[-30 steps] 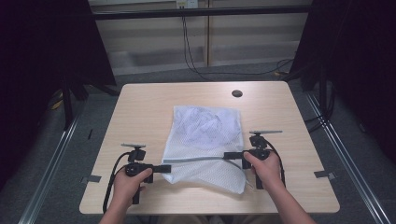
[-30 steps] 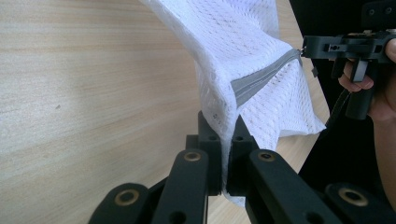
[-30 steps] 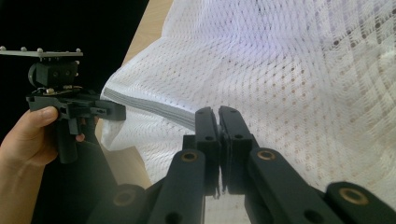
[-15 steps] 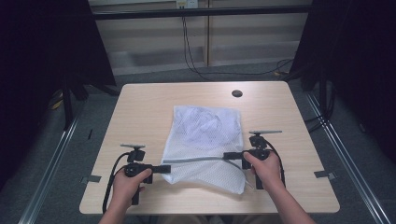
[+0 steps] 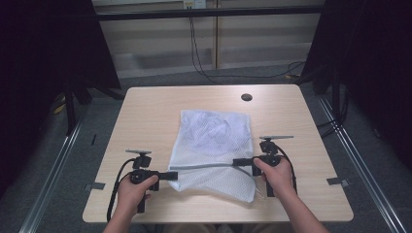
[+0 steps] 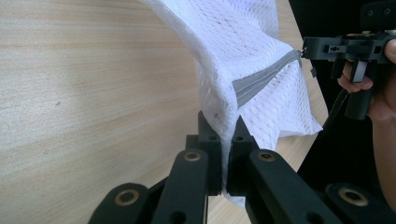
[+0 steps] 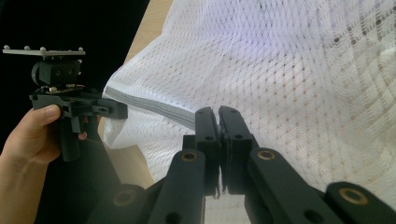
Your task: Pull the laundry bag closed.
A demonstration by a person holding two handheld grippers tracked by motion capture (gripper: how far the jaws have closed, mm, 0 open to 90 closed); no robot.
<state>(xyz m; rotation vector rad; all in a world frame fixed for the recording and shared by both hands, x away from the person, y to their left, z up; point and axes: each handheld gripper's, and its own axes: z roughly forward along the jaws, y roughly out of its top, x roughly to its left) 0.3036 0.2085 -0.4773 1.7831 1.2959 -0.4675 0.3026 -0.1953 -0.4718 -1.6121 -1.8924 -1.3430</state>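
Note:
A white mesh bag [image 5: 214,141] with a grey zipper [image 5: 204,166] lies in the middle of the wooden table [image 5: 145,111]. My left gripper [image 5: 171,175] is shut on the bag's left edge at the zipper's end; up close its jaws [image 6: 227,135] pinch the mesh [image 6: 243,46] just below the zipper [image 6: 261,79]. My right gripper [image 5: 236,161] is shut on the zipper's right end; its jaws [image 7: 218,116] clamp the mesh [image 7: 303,70] beside the grey strip [image 7: 154,106]. The zipper edge is stretched straight between the two grippers, raised a little off the table.
A dark round cable hole [image 5: 246,97] sits in the table near its far edge. Black curtains stand at both sides, and cables [image 5: 199,53] hang behind the table. Bare wood lies left and right of the bag.

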